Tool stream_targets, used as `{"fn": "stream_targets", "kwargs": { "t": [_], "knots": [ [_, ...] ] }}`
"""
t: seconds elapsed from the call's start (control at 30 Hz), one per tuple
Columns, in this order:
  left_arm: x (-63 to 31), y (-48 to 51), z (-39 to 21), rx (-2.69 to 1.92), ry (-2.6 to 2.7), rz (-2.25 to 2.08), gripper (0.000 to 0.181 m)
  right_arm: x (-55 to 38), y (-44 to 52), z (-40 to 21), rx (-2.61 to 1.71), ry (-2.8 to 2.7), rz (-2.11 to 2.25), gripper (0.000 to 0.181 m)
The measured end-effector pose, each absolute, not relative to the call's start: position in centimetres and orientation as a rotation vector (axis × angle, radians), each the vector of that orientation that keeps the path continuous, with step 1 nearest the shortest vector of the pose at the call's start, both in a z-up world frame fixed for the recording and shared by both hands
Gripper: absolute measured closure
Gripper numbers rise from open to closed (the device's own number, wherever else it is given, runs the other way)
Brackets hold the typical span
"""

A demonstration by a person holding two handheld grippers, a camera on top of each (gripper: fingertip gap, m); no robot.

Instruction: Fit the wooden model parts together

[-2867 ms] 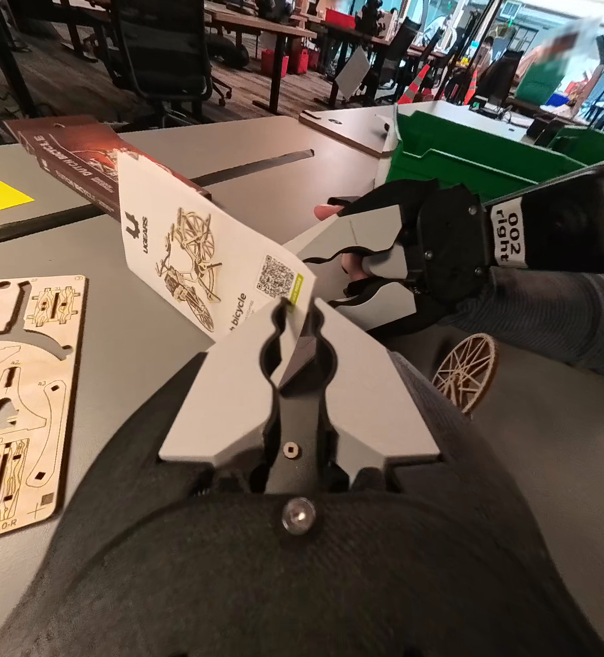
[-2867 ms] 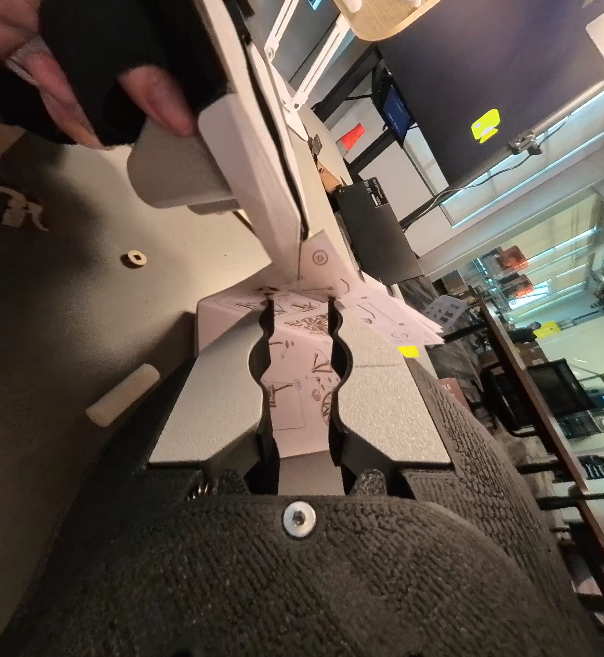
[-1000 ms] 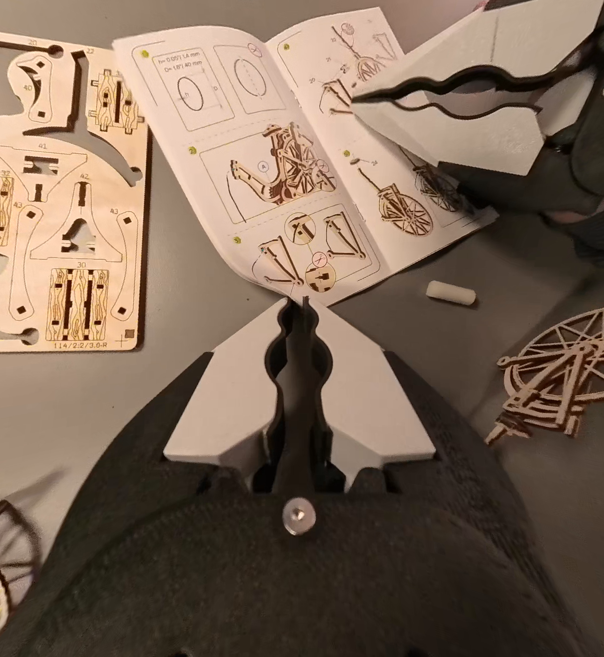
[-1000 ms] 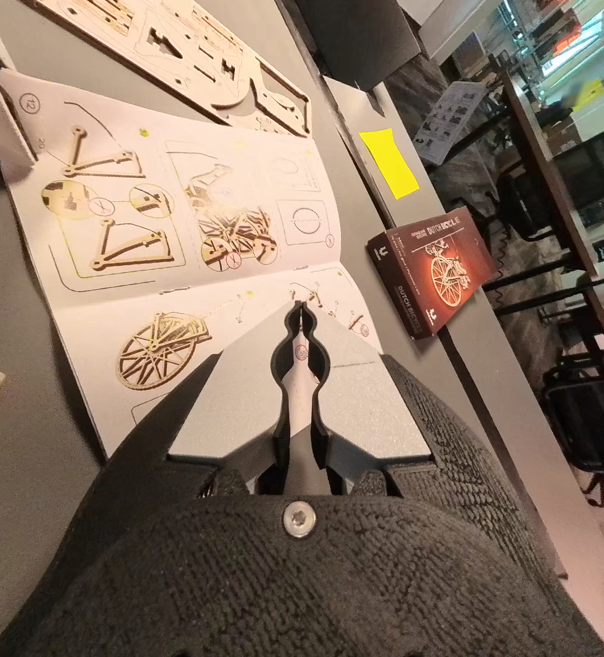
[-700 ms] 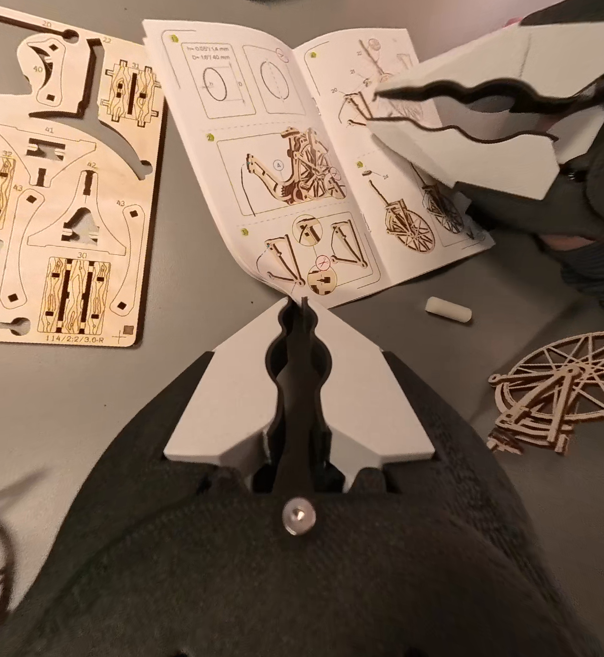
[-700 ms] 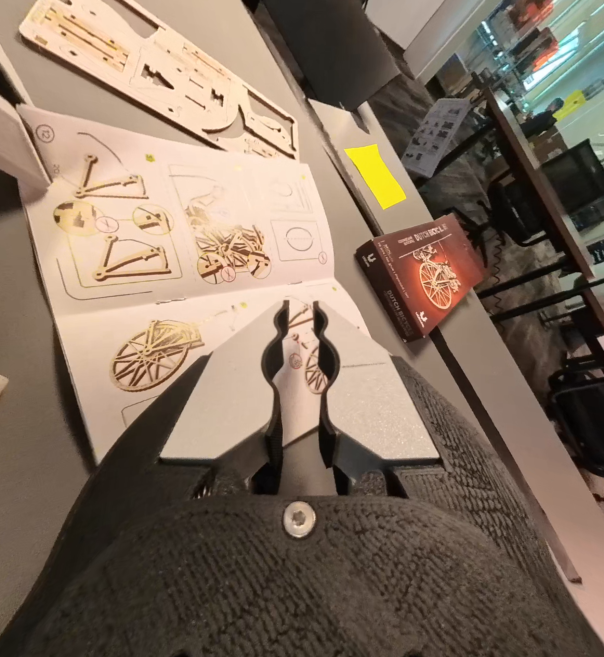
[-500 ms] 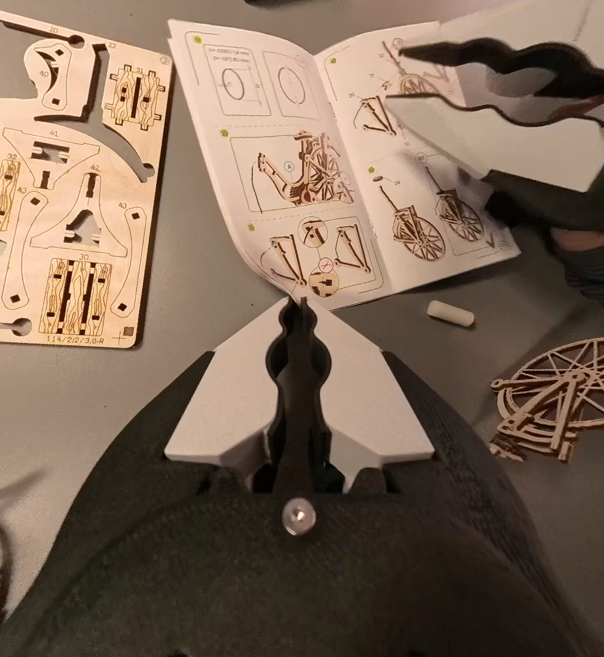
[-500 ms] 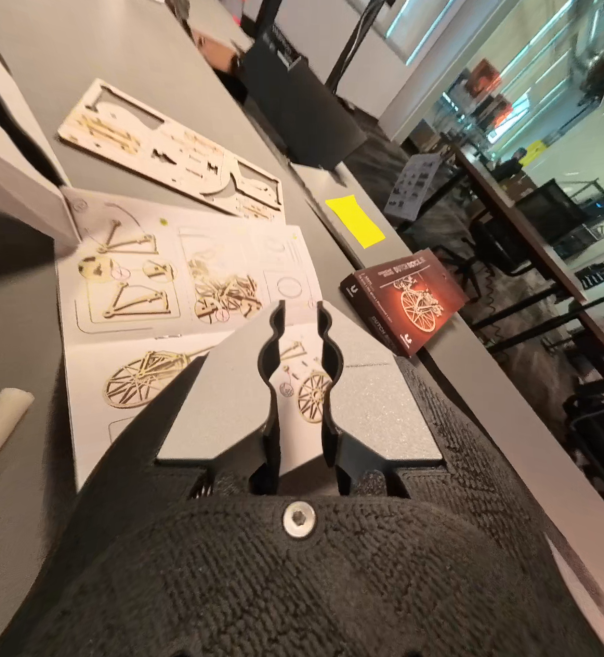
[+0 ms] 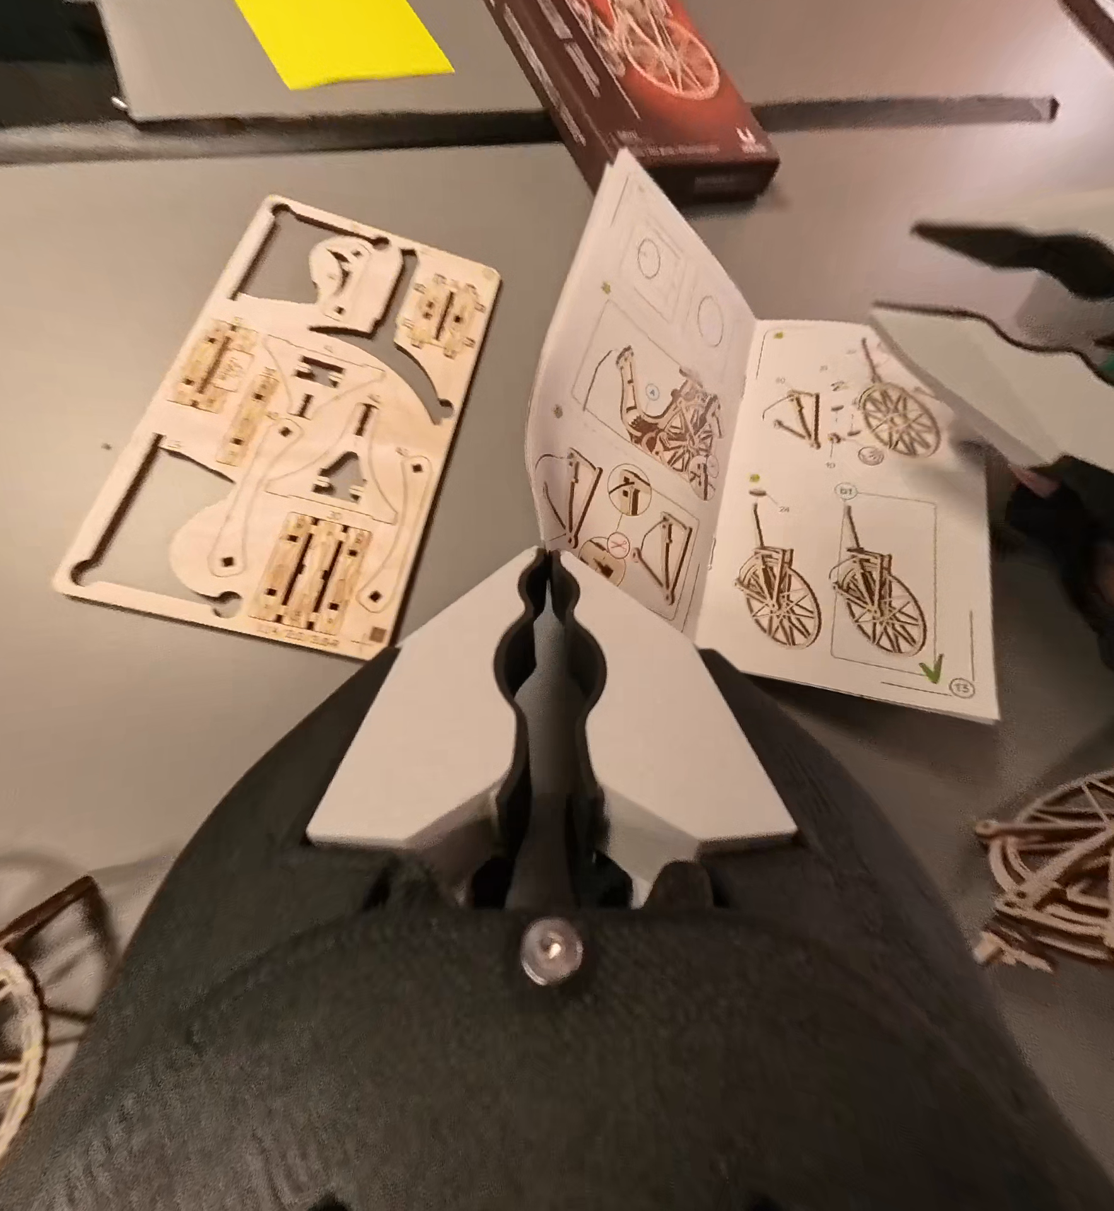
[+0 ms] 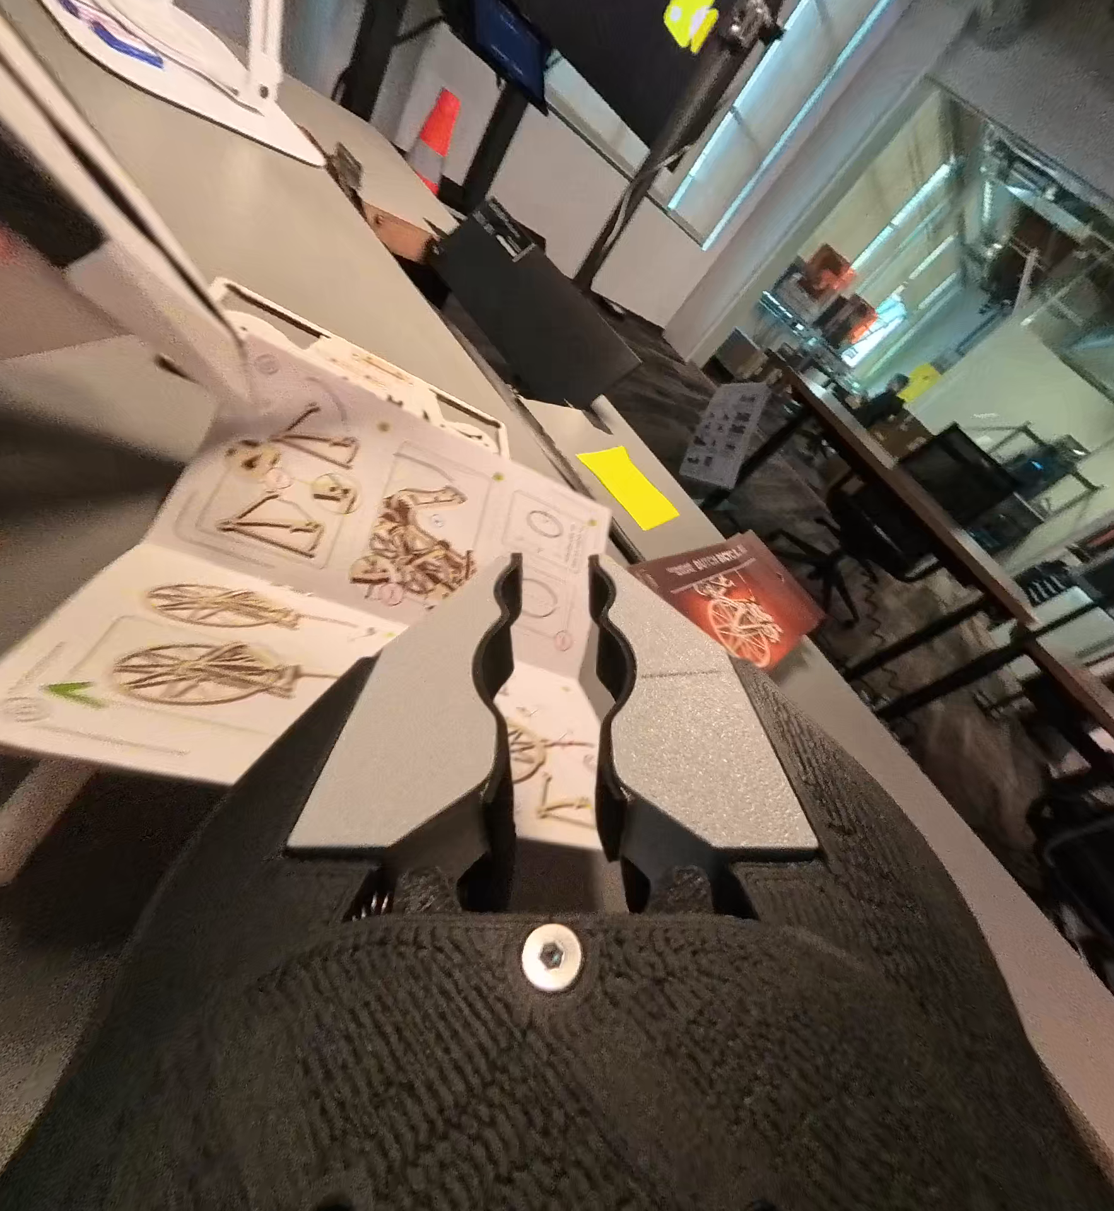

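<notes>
Left tongs [image 9: 549, 557]: clenched on the lower corner of the white paper instruction booklet [image 9: 738, 472], holding its left page up, probably for reading.
Right tongs [image 10: 553, 567]: released, empty, above the booklet.
Wooden parts: pale laser-cut plywood sheet [image 9: 292, 432] flat on the grey bench [image 9: 82, 262], left of the left tongs; spoked wooden wheel [image 9: 1079, 871] to their right.
Beyond: dark red-brown cardboard box [image 9: 639, 72].
</notes>
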State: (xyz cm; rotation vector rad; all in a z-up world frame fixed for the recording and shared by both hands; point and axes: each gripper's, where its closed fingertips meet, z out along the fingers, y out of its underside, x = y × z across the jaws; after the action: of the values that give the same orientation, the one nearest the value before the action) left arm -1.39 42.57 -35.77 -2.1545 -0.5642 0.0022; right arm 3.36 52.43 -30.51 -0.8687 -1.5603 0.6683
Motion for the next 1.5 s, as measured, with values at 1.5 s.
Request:
{"fn": "stream_targets", "kwargs": {
  "t": [1.5],
  "knots": [
    [3.4, 42.4, -35.3, -2.137, -0.551, -0.366, 0.181, 3.2, 54.1, -33.6, -1.106, -1.664, 0.624, 0.163]
  ]
}}
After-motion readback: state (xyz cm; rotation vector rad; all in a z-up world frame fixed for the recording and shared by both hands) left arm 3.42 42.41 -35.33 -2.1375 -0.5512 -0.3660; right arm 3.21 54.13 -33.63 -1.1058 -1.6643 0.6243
